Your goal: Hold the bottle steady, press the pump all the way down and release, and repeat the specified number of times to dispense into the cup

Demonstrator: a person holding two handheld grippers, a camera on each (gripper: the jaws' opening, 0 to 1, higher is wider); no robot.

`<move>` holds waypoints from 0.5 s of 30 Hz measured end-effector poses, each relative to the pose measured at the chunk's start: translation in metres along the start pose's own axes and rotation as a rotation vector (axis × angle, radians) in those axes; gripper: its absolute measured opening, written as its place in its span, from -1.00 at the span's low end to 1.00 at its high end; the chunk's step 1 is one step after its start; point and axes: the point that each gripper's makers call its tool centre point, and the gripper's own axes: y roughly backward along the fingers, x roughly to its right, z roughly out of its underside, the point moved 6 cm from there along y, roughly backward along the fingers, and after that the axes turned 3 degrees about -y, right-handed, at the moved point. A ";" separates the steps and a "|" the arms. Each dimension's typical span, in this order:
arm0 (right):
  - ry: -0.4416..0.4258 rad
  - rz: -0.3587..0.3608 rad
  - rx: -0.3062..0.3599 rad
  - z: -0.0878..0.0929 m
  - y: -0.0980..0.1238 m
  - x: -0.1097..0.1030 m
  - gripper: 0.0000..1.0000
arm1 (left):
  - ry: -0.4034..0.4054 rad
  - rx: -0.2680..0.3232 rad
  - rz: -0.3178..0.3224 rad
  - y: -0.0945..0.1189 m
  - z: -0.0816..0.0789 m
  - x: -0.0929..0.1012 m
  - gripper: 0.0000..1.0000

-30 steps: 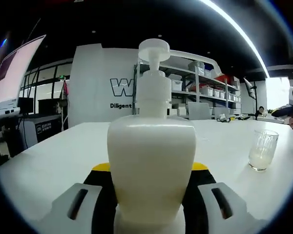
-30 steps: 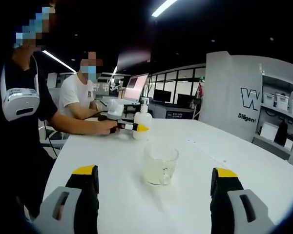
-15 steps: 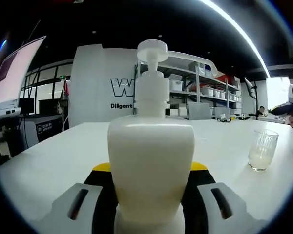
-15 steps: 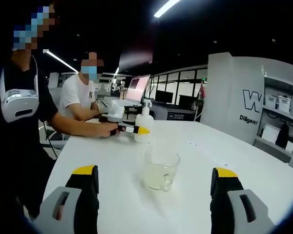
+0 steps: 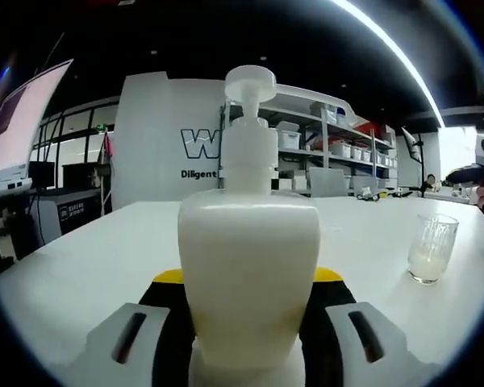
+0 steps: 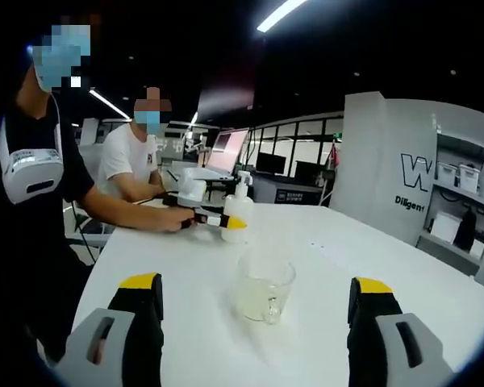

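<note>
A white pump bottle (image 5: 248, 266) stands upright on the white table (image 5: 81, 274), its pump head (image 5: 251, 79) raised. My left gripper (image 5: 248, 278) is shut on the bottle's body, yellow-tipped jaws at both sides. A glass cup (image 5: 430, 247) holding a little pale liquid stands apart at the right. In the right gripper view the same cup (image 6: 264, 288) sits on the table ahead, between my right gripper's (image 6: 254, 294) widely spread jaws; that gripper is open and holds nothing. Farther back the bottle (image 6: 237, 214) stands with the left gripper (image 6: 218, 218) on it, held by a person's hand.
The person holding the grippers stands at the left (image 6: 32, 185), and a second seated person (image 6: 133, 161) is behind the table. A laptop (image 6: 226, 153) sits at the far edge. Shelving with boxes (image 5: 339, 145) stands beyond the table.
The right gripper's camera has shifted a little, so the cup and bottle sit slightly differently in that view. The left gripper stays shut on the bottle and the pump stays up.
</note>
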 end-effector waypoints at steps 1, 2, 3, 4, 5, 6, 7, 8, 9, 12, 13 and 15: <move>0.002 -0.001 0.002 -0.001 -0.001 0.000 0.93 | 0.000 -0.001 0.001 0.001 -0.001 0.001 -0.04; 0.002 -0.003 0.002 -0.001 -0.001 -0.001 0.93 | -0.001 -0.001 0.003 0.001 -0.001 0.002 -0.04; 0.001 -0.005 0.001 -0.001 -0.002 -0.001 0.93 | -0.001 0.000 0.003 0.001 -0.001 0.003 -0.04; 0.001 -0.005 -0.003 -0.001 -0.003 0.000 0.93 | -0.001 0.001 0.004 0.002 -0.002 0.005 -0.04; 0.003 -0.006 -0.009 -0.001 -0.004 -0.001 0.93 | -0.001 0.001 0.005 0.002 -0.002 0.006 -0.04; 0.004 -0.007 -0.011 -0.001 -0.005 -0.001 0.92 | -0.001 0.002 0.006 0.003 -0.002 0.008 -0.04; 0.005 -0.009 -0.011 -0.002 -0.006 -0.002 0.93 | -0.001 0.003 0.007 0.003 -0.003 0.010 -0.04; 0.005 -0.011 -0.009 -0.002 -0.006 -0.003 0.93 | -0.002 0.000 0.009 0.004 -0.003 0.011 -0.04; 0.006 -0.013 -0.007 -0.004 -0.007 -0.003 0.93 | -0.002 0.000 0.009 0.004 -0.003 0.012 -0.04; 0.006 -0.016 -0.003 -0.006 -0.009 -0.003 0.92 | -0.003 0.000 0.015 0.005 -0.005 0.017 -0.04; 0.006 -0.018 -0.004 -0.006 -0.011 -0.003 0.92 | -0.004 0.001 0.017 0.005 -0.005 0.019 -0.04; 0.008 -0.023 -0.010 -0.006 -0.013 -0.004 0.92 | -0.004 0.003 0.018 0.006 -0.006 0.022 -0.04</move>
